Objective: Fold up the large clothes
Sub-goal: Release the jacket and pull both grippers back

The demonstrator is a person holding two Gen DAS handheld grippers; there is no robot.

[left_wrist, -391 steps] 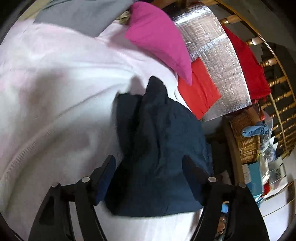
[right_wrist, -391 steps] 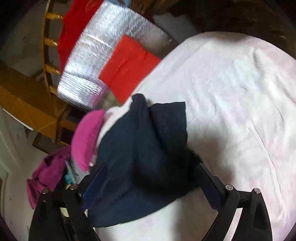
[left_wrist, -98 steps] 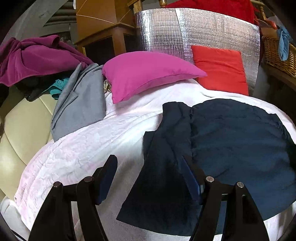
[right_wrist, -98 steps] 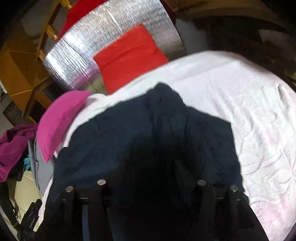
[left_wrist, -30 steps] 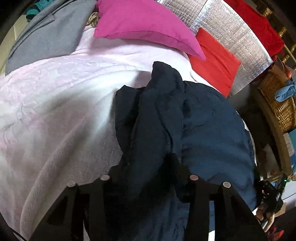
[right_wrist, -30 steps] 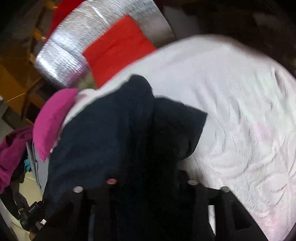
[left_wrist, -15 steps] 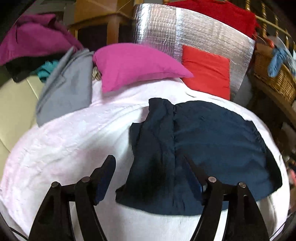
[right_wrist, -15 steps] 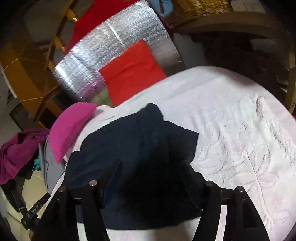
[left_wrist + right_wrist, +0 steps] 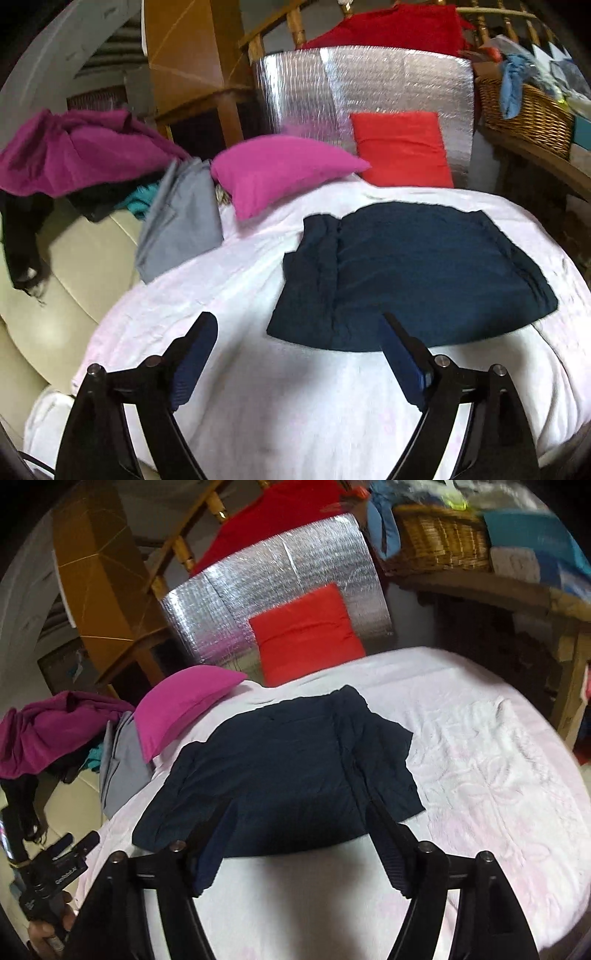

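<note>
A navy garment [image 9: 424,269] lies folded and flat on the pale pink bedspread [image 9: 295,413], with a narrower folded strip along its left side. My left gripper [image 9: 295,328] hangs above the bedspread just short of the garment's near edge. Its jaws are opening and nothing is between them. In the right wrist view the same navy garment [image 9: 288,771] spreads over the bedspread [image 9: 480,775]. My right gripper [image 9: 297,827] hovers over its near edge, apart from the cloth, jaws opening and empty.
Behind the garment are a pink pillow [image 9: 280,170], a red cushion [image 9: 402,147] and a silver foil mat [image 9: 369,88]. A grey garment [image 9: 181,225] and a magenta pile [image 9: 74,147] lie left. A wicker basket [image 9: 524,110] stands right. A hand holding a black device [image 9: 48,871] shows at lower left.
Both grippers have let go of the navy garment, opened wide and drawn back and up. The garment, bunched between the jaws a second ago, now lies flat on the bed.
</note>
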